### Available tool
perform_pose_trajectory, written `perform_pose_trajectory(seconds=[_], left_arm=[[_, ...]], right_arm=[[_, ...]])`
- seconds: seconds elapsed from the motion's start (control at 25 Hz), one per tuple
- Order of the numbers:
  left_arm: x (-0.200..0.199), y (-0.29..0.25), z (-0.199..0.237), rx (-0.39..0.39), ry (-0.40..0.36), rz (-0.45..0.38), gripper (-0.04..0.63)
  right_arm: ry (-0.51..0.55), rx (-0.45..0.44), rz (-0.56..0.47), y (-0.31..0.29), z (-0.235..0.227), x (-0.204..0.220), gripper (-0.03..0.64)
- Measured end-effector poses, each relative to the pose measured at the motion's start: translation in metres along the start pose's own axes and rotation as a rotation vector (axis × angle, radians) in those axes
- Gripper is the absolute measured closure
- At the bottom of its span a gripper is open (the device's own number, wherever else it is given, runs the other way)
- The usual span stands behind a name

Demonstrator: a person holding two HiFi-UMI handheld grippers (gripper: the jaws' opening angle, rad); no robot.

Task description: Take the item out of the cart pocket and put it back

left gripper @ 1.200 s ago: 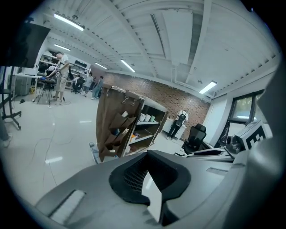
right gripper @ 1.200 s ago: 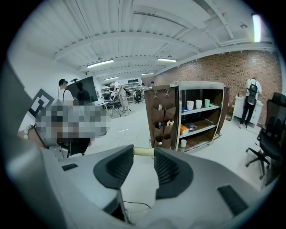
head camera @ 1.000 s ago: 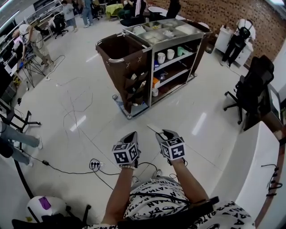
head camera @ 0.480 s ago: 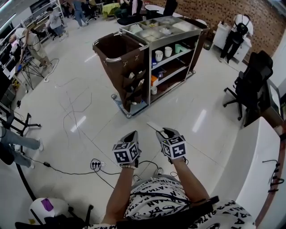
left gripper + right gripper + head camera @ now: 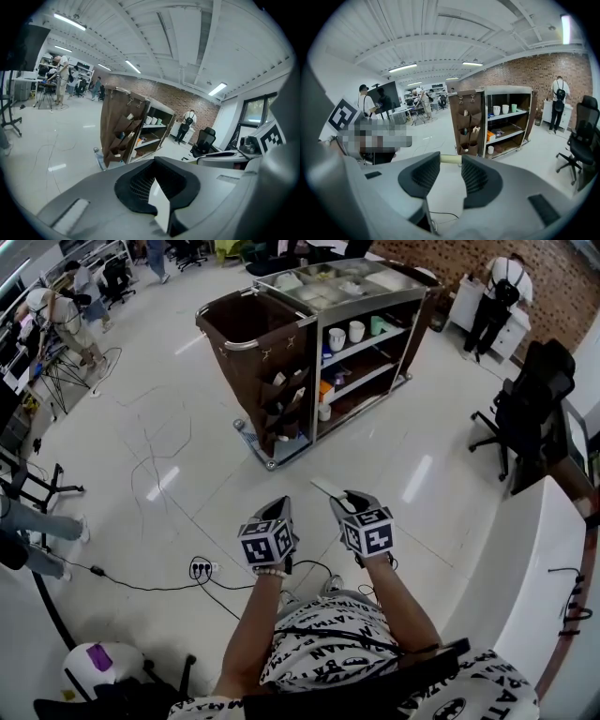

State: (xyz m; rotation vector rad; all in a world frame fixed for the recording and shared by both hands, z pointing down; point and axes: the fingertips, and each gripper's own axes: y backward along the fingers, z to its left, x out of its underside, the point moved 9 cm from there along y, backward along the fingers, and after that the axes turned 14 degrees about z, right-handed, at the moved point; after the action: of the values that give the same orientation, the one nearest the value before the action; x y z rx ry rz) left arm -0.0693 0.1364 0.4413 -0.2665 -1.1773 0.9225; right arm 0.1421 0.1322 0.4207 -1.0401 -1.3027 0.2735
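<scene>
Framing in the head view has shifted slightly upward since a second ago, while the cart [image 5: 251, 362] and both grippers keep the same spacing, well apart across the floor [image 5: 178, 446]. The right gripper [image 5: 342, 495] stays clamped on the pale flat item [image 5: 325, 488], which spans its jaw tips, away from the cart pockets [image 5: 286, 407]. The left gripper [image 5: 278, 512] has its jaws together with nothing held, as before.
</scene>
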Motion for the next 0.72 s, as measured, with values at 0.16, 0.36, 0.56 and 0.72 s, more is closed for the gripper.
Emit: perform_pose_trajectory(seconds=[0.16, 0.36, 0.56, 0.72], left_arm=[[0.001, 0.001, 0.008, 0.0, 0.003, 0.001, 0.595], [0.003, 0.006, 0.019, 0.002, 0.008, 0.006, 0.595], [0.003, 0.014, 0.035, 0.005, 0.005, 0.009, 0.595], [0.003, 0.019, 0.044, 0.013, -0.012, 0.02, 0.595]], right_arm=[[0.001, 0.003, 0.002, -0.005, 0.006, -0.002, 0.46], [0.003, 0.008, 0.008, -0.01, 0.015, -0.007, 0.46], [-0.005, 0.013, 0.005, -0.018, 0.029, -0.01, 0.46], [-0.017, 0.021, -0.001, -0.022, 0.042, -0.011, 0.46]])
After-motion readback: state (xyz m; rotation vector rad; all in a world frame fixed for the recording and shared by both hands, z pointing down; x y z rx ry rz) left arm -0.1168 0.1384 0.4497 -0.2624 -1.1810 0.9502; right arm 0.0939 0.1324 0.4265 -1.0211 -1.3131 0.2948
